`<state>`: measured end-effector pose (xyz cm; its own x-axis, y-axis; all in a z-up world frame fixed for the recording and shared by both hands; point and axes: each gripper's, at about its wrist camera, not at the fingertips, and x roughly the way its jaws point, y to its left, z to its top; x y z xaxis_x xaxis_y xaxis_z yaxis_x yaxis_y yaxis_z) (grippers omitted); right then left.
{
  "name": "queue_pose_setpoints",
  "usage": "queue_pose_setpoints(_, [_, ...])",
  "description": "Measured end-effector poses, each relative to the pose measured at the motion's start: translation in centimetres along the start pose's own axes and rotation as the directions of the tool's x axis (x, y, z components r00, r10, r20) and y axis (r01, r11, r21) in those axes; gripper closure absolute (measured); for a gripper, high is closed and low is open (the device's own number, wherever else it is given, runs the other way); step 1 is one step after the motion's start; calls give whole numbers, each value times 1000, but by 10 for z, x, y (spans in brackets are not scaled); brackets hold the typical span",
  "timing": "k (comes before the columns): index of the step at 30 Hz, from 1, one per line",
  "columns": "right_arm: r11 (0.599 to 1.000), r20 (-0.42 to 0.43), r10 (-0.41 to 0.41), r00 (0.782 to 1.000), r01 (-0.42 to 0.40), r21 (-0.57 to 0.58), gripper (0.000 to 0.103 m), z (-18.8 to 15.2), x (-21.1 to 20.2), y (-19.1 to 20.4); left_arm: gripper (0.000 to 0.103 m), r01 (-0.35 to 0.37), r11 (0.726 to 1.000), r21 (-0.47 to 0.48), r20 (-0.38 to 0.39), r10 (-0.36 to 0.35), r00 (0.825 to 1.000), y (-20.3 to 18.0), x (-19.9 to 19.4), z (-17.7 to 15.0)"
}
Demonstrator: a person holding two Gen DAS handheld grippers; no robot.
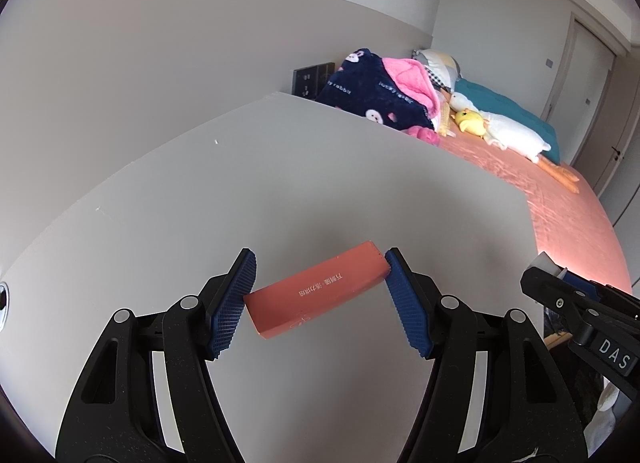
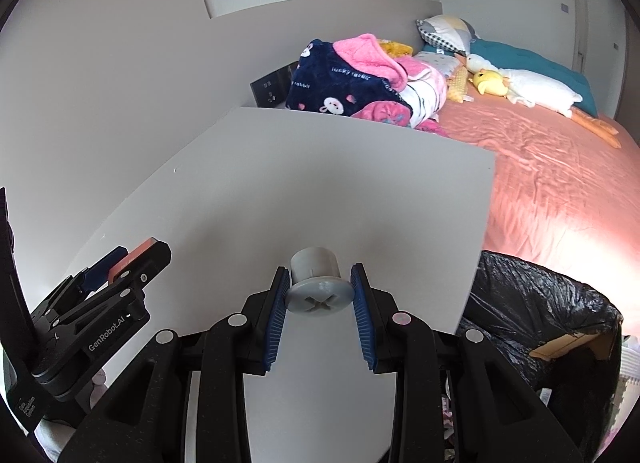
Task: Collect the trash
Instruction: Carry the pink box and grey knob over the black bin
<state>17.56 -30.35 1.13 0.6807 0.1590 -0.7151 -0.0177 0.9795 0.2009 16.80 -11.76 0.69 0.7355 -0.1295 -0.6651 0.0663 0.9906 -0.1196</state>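
Two grippers loaded over white table (image 1: 280,167). Left wrist view: my left gripper (image 1: 318,297) clamped endwise on orange box (image 1: 320,287), held clear above table. Right wrist view: right gripper (image 2: 320,299) pinching grey cap (image 2: 318,283) by rim; bin (image 2: 540,303) with black liner beside table, right. I'd swing both over liner before letting go, keeping squeeze steady.

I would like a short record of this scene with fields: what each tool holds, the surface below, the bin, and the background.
left tool: shut on the orange box, gripped at its two ends
right tool: shut on the grey cap, cross slot facing the camera
surface: white table, under both tools
bin: black bag beside the table's right edge, cardboard inside
background: bed with blankets and plush toys
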Motion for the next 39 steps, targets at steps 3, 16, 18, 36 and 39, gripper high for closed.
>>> queue_pose_setpoints(3, [1000, 6, -7, 1000, 7, 18, 70, -4, -8, -10, 38, 13, 1000, 15, 3, -13, 1000, -9, -5, -3])
queue_pose_setpoints(16, [995, 55, -54, 997, 49, 87, 70, -17, -48, -56, 38, 103, 992, 76, -10, -102, 995, -62, -17, -14])
queue_pose_setpoints(18, [993, 63, -64, 996, 57, 101, 70, -19, -55, -65, 38, 121, 988, 95, -10, -121, 993, -73, -20, -15])
queue_pose_setpoints(36, [966, 106, -167, 980, 141, 218, 70, -44, -104, -131, 38, 262, 937, 231, -47, -258, 965, -149, -42, -33])
queue_pose_setpoints(39, [957, 112, -187, 976, 156, 243, 70, -47, -112, -143, 38, 292, 925, 241, -66, -285, 956, -159, -44, -37])
